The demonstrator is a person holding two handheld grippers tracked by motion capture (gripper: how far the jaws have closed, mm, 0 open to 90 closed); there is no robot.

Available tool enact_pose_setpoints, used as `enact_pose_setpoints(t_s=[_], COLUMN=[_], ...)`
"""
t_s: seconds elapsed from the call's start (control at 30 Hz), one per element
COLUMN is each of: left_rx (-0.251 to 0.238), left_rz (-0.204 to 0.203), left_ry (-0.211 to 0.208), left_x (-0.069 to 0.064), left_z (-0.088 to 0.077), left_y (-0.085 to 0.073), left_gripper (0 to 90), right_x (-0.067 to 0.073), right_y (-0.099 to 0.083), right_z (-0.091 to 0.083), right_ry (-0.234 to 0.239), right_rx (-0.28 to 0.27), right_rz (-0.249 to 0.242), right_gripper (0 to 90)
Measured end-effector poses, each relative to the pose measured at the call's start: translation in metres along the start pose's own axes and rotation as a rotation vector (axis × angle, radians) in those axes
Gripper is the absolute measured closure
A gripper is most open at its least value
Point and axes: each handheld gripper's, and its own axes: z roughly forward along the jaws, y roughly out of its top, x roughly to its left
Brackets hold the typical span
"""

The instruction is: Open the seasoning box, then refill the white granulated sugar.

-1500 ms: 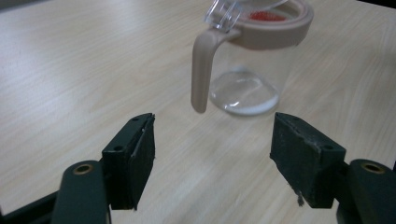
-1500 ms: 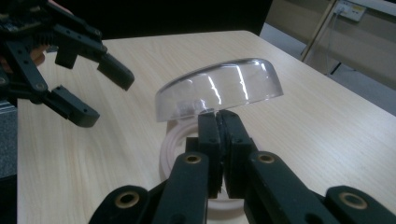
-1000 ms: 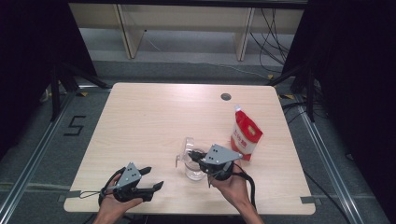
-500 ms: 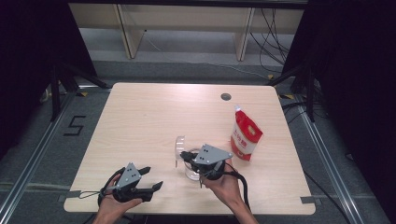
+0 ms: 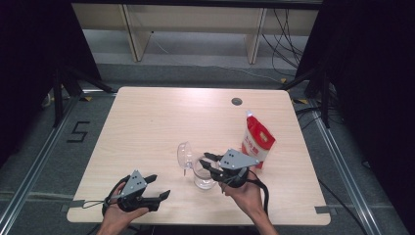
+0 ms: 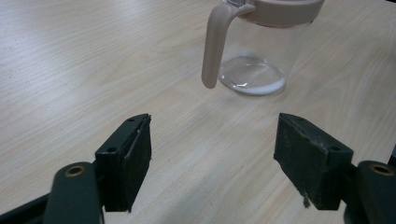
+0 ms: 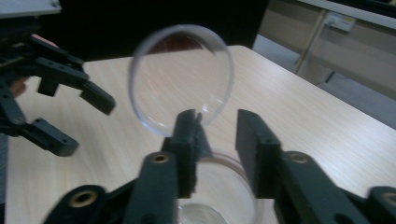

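A clear jar with a pinkish rim and handle stands near the table's front middle. Its round clear lid is tipped up on its left side. My right gripper hovers over the jar's mouth. In the right gripper view its jaws have just been opening; a gap shows between them, and the lid stands just beyond the left jaw, with nothing pressed between the pads. My left gripper rests at the front left, open and empty, pointing toward the jar.
A red and white pouch stands upright right of the jar, close behind the right hand. A small round hole sits in the table's far side. Bare wood stretches across the table's left and back.
The right gripper shifted left over the jar and the lid swung up and leftward. Its jaws have parted. The left gripper has not moved.
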Motion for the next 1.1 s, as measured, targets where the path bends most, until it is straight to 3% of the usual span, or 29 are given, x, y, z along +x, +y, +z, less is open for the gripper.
enact_pose_setpoints(t_s=[0.03, 0.07, 0.17, 0.27, 0.33, 0.43, 0.5, 0.57, 0.63, 0.67, 0.73, 0.83, 0.87, 0.93, 1.0, 1.03, 1.1], left_rx=[0.013, 0.012, -0.005, -0.003, 0.003, 0.005, 0.001, 0.0, -0.009, -0.01, 0.0, -0.005, 0.003, 0.0, -0.002, -0.003, -0.002], left_rz=[0.0, -0.026, -0.045, -0.041, -0.025, -0.022, -0.052, -0.025, -0.033, -0.05, -0.043, -0.047, -0.025, -0.029, -0.043, -0.047, -0.045], left_ry=[0.008, 0.008, -0.013, -0.021, -0.022, -0.017, -0.016, -0.021, -0.02, -0.017, -0.017, -0.018, -0.009, -0.01, -0.007, -0.005, -0.003], left_x=[0.0, -0.001, -0.001, -0.001, -0.001, -0.001, -0.002, -0.001, -0.002, -0.003, -0.003, -0.003, -0.002, -0.001, -0.002, -0.002, -0.002], left_z=[-0.001, -0.001, -0.001, 0.0, 0.0, 0.0, 0.0, 0.0, 0.0, 0.0, 0.0, 0.0, 0.0, 0.001, 0.001, 0.001, 0.001], left_y=[0.0, 0.0, 0.0, 0.0, 0.001, 0.001, 0.001, 0.0, 0.0, -0.001, -0.001, -0.001, -0.001, -0.001, -0.001, -0.001, -0.001], left_gripper=[25.8, 24.7, 17.1, 17.3, 16.5, 16.3, 16.3, 16.3, 16.3, 16.3, 16.3, 16.3, 16.2, 16.3, 16.3, 16.2, 16.2], right_x=[-0.002, -0.004, -0.009, -0.008, -0.009, -0.011, -0.012, -0.013, -0.013, -0.015, -0.017, -0.019, -0.022, -0.021, -0.025, -0.024, -0.027], right_y=[-0.003, -0.006, -0.017, -0.023, -0.028, -0.038, -0.041, -0.046, -0.051, -0.054, -0.061, -0.065, -0.066, -0.069, -0.069, -0.07, -0.071], right_z=[-0.001, -0.003, -0.013, -0.02, -0.027, -0.04, -0.044, -0.051, -0.059, -0.063, -0.071, -0.075, -0.078, -0.082, -0.087, -0.09, -0.096], right_ry=[-0.017, -0.024, -0.037, -0.033, -0.059, -0.083, -0.086, -0.11, -0.111, -0.137, -0.172, -0.193, -0.213, -0.222, -0.232, -0.234, -0.256], right_rx=[-0.004, -0.001, -0.018, -0.033, -0.029, -0.016, -0.01, -0.015, 0.002, -0.003, 0.011, 0.008, 0.008, 0.009, 0.005, 0.012, 0.019], right_rz=[0.011, 0.023, 0.052, 0.058, 0.052, 0.09, 0.091, 0.082, 0.119, 0.104, 0.143, 0.15, 0.13, 0.173, 0.145, 0.181, 0.175], right_gripper=[61.8, 59.0, 48.5, 47.7, 46.6, 45.5, 45.5, 45.5, 45.5, 45.5, 45.4, 45.1, 44.8, 44.3, 44.2, 43.9, 43.6])
